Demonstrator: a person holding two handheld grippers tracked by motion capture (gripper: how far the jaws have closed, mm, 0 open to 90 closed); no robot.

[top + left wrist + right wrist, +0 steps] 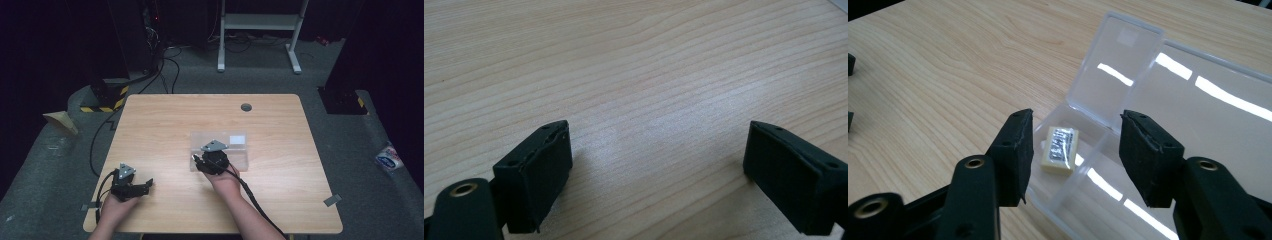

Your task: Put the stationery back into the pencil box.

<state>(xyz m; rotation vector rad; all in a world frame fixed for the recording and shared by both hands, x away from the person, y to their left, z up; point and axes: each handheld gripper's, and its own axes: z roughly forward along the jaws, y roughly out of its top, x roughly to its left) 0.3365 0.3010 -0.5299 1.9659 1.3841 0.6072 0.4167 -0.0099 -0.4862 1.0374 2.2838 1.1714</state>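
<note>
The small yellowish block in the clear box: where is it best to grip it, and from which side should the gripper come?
Probably from above, across its two long sides. The small yellowish block lies flat in an end compartment of the clear box, near the wall and a divider, so a sideways approach looks blocked. The flap over it stands open. The right gripper, open, hovers there.

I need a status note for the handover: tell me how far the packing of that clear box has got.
Done: the small cream block with a printed label lies in a compartment of the clear plastic box. In hand: the right gripper hangs open above it, nothing between its jaws. The left gripper rests open over the wooden table. Left: the small hinged lid stands open, probably to be closed.
</note>
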